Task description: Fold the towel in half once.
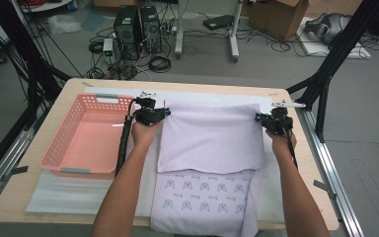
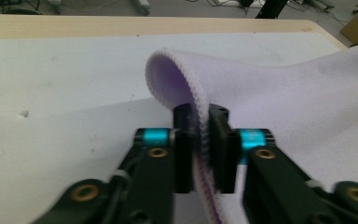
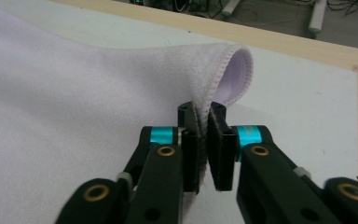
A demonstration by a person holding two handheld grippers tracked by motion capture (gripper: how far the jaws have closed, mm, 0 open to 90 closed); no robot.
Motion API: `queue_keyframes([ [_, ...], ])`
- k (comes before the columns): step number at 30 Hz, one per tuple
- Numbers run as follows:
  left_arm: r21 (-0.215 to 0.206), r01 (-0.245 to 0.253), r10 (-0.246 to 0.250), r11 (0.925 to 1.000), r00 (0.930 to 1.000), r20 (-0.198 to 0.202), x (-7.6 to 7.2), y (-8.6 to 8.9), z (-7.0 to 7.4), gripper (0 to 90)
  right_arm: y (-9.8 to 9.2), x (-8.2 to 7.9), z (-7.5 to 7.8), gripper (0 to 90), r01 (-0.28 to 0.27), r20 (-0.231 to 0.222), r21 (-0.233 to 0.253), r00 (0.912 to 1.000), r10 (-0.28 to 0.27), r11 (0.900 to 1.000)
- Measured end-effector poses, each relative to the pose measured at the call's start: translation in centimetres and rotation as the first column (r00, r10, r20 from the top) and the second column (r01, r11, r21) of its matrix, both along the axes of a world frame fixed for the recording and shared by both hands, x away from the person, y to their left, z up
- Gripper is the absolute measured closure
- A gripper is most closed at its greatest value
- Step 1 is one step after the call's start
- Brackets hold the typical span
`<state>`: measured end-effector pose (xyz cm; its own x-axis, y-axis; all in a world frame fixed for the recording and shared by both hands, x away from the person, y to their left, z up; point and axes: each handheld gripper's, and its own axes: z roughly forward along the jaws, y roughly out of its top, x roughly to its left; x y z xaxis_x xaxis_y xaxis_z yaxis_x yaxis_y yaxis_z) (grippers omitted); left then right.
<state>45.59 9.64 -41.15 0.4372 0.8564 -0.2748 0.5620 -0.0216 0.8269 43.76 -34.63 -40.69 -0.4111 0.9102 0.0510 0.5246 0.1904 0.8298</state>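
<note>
While the lilac towel (image 1: 211,136) lies folded over at the desk's (image 1: 39,190) centre, the left tongs (image 1: 164,114) pinch its ten o'clock corner and the right tongs (image 1: 259,118) clamp its two o'clock corner; a pink basket (image 1: 74,140) sits at nine o'clock.

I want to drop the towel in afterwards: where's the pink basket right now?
In the high view the pink basket sits on the table's left side, just left of the left gripper and the lilac towel.

A light wooden table (image 1: 76,85) carries a white sheet (image 1: 69,190), with a pink basket (image 1: 64,140) and lilac towel (image 1: 212,138) on it
</note>
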Motion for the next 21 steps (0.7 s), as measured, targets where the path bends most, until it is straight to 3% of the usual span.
queue_keyframes([
  [1,-0.006,0.006,-0.006,1.0000,1.0000,-0.004,-0.1,0.0,0.0,60.8,0.1,0.0,-0.1,73.4,0.002,-0.001,-0.008,1.0000,-0.002,1.000],
  [2,-0.008,0.017,-0.017,0.9998,0.9998,-0.002,-0.2,0.1,0.1,57.0,0.2,-0.1,-0.1,68.2,0.005,-0.008,0.000,1.0000,-0.005,1.000],
  [6,-0.021,0.044,-0.044,0.9988,0.9986,0.029,-1.4,-0.1,0.2,49.4,0.1,-0.6,0.4,63.5,0.002,-0.004,0.016,1.0000,-0.002,1.000],
  [10,0.009,0.109,-0.109,0.9940,0.9940,0.013,-2.5,-0.6,0.3,45.3,0.3,-1.7,1.0,61.1,-0.004,-0.001,0.008,1.0000,0.004,1.000],
  [12,0.000,0.108,-0.108,0.9941,0.9916,0.071,-3.4,-0.7,0.5,46.2,0.4,-2.6,1.2,60.0,-0.008,0.000,0.004,1.0000,0.008,1.000],
  [21,-0.030,0.141,-0.138,0.9895,0.9860,0.093,-6.8,-0.7,0.2,46.1,-0.2,-7.0,1.3,56.6,-0.028,-0.024,-0.027,0.9993,0.028,0.999],
])
